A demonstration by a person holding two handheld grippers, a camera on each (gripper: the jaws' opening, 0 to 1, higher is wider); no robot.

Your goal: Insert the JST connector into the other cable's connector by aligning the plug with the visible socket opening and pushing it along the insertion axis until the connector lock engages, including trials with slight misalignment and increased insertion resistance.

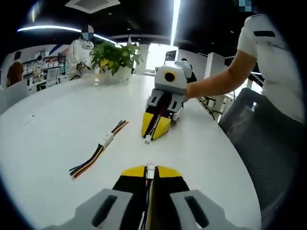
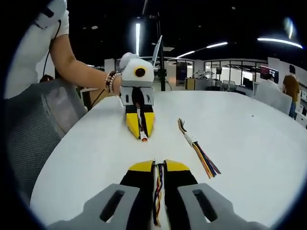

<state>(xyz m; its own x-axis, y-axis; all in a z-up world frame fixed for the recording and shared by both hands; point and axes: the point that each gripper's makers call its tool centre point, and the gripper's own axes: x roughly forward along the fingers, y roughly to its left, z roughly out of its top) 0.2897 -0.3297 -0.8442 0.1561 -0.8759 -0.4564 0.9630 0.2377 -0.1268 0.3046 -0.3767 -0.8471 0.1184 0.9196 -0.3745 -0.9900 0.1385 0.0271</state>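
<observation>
My left gripper (image 1: 151, 169) rises from the bottom of the left gripper view, shut on a cable whose small white connector (image 1: 150, 167) pokes out between the yellow tips. Facing it across the white table (image 1: 53, 120) is my right gripper (image 1: 153, 136), held by a person's hand and shut on a cable with a white plug (image 1: 147, 140) at its tip. In the right gripper view my right gripper (image 2: 159, 166) clamps coloured wires (image 2: 157, 189). The left gripper (image 2: 143, 135) points back at it with a connector (image 2: 144, 137) at its tip. A clear gap separates the two connectors.
A loose cable with a white connector (image 1: 106, 140) and coloured wires lies on the table, left of the gap (image 2: 192, 140). A potted plant (image 1: 115, 56) stands at the far side. A grey mesh chair (image 1: 268, 143) (image 2: 38, 124) sits by the table edge. People stand in the background.
</observation>
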